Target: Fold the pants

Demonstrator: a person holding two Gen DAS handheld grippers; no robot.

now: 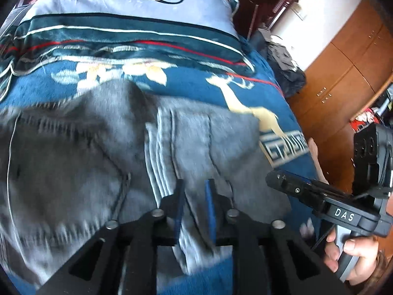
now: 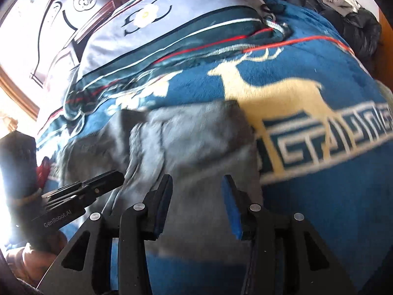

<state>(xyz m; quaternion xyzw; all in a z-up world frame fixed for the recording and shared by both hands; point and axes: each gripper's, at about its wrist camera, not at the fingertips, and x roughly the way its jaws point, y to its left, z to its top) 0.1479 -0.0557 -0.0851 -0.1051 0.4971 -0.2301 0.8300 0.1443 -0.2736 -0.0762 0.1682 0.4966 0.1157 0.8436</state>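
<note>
— Where are the pants (image 1: 103, 152) now?

— They lie on the bed, on the blue blanket (image 2: 319, 196) with the cream deer (image 2: 267, 88). It is grey cloth, spread wide, blurred in both views. In the left wrist view it fills the middle and runs out to 9 o'clock; some pale stripes go down near the centre. In the right wrist view the cloth sits from the centre toward 8 o'clock, and the deer is just beside its corner, at about 1 o'clock from it.

— And the left gripper (image 1: 195, 204)?

— It is over the near edge of the pants, at 6 o'clock in its own view. The blue pads (image 1: 210, 211) stand a little apart, with a narrow gap, and grey cloth shows in this gap. If they pinch the cloth or only hover above, I cannot tell; the picture is too smeared.

— The right gripper (image 2: 196, 206)?

— Its fingers are spread wide, nothing between them is held. The cloth is below them. From the left view this gripper comes in at 4 o'clock, with a hand (image 1: 351, 258) on its handle.

— What is further out?

— A grey-blue pillow (image 1: 137, 2) with a white flower at 12 o'clock, a dark carved headboard (image 2: 73, 7) at 11 o'clock in the right view, and a wooden wardrobe (image 1: 348, 68) at 2 o'clock in the left view.
</note>
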